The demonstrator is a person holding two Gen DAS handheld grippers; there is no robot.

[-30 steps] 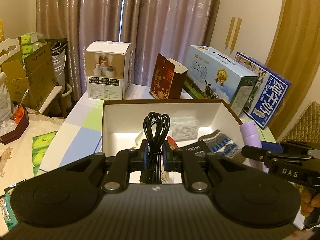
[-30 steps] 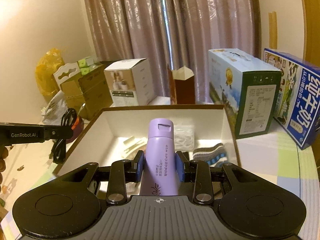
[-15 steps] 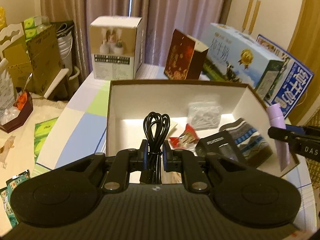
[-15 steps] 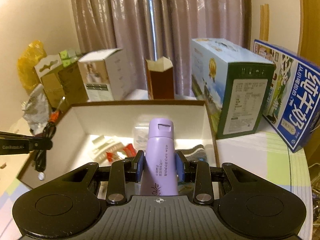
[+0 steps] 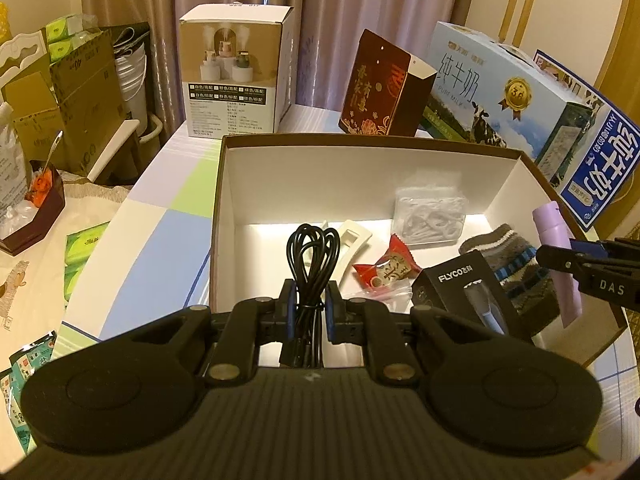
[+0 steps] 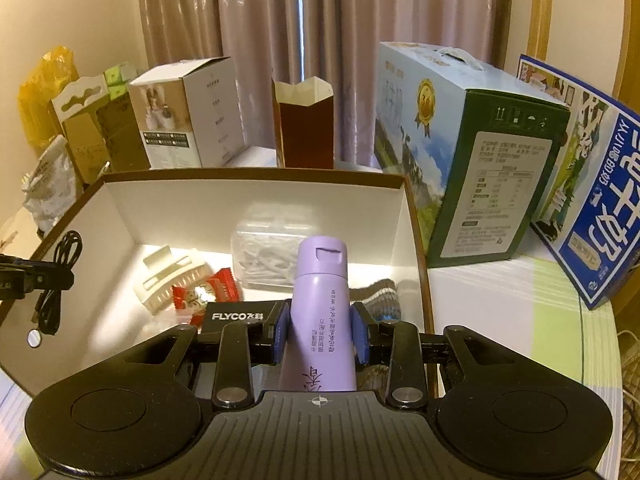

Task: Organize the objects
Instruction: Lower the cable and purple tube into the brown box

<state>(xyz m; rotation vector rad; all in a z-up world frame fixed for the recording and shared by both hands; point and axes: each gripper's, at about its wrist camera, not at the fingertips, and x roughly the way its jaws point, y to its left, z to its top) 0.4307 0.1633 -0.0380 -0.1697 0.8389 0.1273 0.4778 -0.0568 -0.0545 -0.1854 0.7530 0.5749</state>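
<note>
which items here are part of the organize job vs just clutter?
In play: black cable in left claw; purple bottle in right claw; open box holding hair clip, candy, FLYCO box, sock.

Clutter: milk cartons, humidifier box, red bag.

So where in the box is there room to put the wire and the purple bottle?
The open white-lined cardboard box has bare floor along its left wall, left of the cream hair clip. It is crowded at right: black FLYCO box, striped sock, red candy wrapper.
</note>
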